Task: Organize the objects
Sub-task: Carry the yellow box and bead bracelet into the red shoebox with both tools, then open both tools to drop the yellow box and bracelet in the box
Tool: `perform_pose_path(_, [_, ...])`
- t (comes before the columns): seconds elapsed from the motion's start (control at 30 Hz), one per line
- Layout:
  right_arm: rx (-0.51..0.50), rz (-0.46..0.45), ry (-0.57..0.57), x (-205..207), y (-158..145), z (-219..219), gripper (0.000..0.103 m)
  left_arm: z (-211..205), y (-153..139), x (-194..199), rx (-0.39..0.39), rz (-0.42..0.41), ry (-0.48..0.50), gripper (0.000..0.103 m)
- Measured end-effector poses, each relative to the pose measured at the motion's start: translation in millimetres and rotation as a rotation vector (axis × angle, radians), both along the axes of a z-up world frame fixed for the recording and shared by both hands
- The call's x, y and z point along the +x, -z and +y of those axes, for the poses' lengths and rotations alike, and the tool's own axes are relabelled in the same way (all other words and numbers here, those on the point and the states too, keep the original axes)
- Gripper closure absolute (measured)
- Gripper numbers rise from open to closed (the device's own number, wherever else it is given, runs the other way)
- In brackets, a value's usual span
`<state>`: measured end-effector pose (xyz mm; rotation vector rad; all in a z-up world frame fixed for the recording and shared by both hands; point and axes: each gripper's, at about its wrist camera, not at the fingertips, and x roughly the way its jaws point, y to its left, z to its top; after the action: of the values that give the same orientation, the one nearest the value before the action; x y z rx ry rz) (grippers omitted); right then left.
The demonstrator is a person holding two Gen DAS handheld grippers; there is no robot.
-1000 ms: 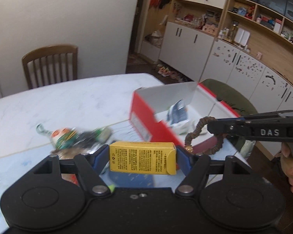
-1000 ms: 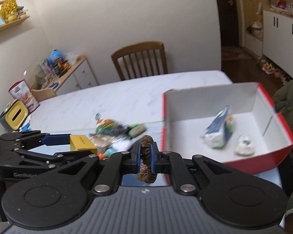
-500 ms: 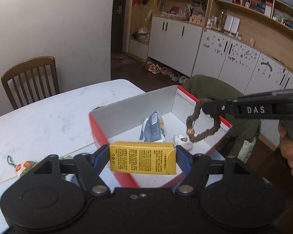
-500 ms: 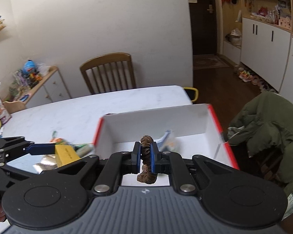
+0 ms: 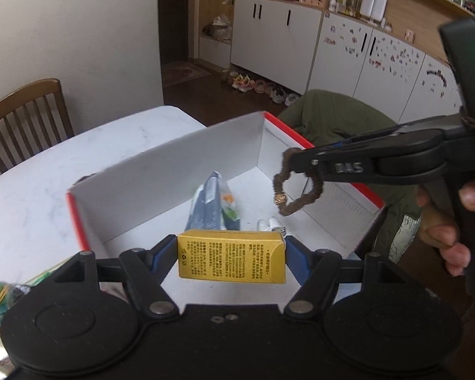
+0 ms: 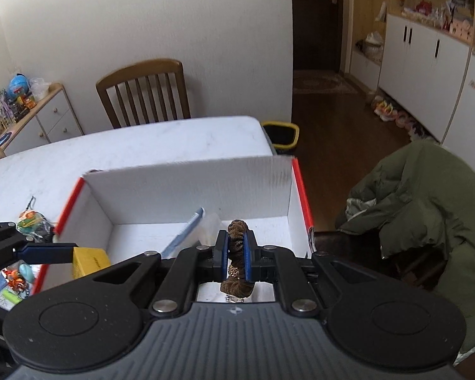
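Holding both loads over red box (image 5: 78,221). Left gripper (image 5: 231,258) clamped on yellow carton (image 5: 231,261). Right gripper (image 6: 236,255) pinching brown scrunchie (image 6: 236,247).

Pouch (image 5: 213,202) in box (image 5: 174,164), on table (image 5: 47,164).

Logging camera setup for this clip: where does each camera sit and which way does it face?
Left wrist view: sits on the left gripper, looks forward and down into the red box; its jaws hold a yellow carton; the right gripper and a hand show.
Right wrist view: sits on the right gripper, faces the box, chair and doorway; its jaws pinch a brown scrunchie; the left gripper shows.
Shared: box, carton, scrunchie, table.
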<state>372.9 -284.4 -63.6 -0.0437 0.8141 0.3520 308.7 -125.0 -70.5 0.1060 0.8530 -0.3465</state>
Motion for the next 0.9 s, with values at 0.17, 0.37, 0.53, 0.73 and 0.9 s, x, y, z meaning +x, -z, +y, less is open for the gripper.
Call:
perform_pose_path(0.17, [-0.027, 0.030, -0.033, 16.7, 18.8, 4.0, 0.093, -12.8, 16.1, 19.5, 0.020, 0.045, -0.020, 0.032])
perform_pose_path(0.37, [-0.063, 0.065, -0.061, 27.9, 36.6, 7.7, 0.093, -21.5, 32.6, 37.0, 0.041, 0.094, -0.035, 0.032])
perform_pose_path(0.53, [-0.055, 0.087, -0.072, 30.0, 40.4, 4.1, 0.093, -22.0, 45.4, 49.6, 0.059, 0.125, -0.048, 0.032])
perform_pose_path(0.73, [-0.041, 0.109, -0.084, 28.0, 41.7, -3.1, 0.093, -15.5, 55.4, 61.2, 0.055, 0.166, -0.065, 0.032])
perform_pose_path(0.9, [-0.032, 0.119, -0.101, 21.1, 40.0, -4.8, 0.093, -14.2, 58.1, 66.1, 0.062, 0.204, -0.055, 0.032])
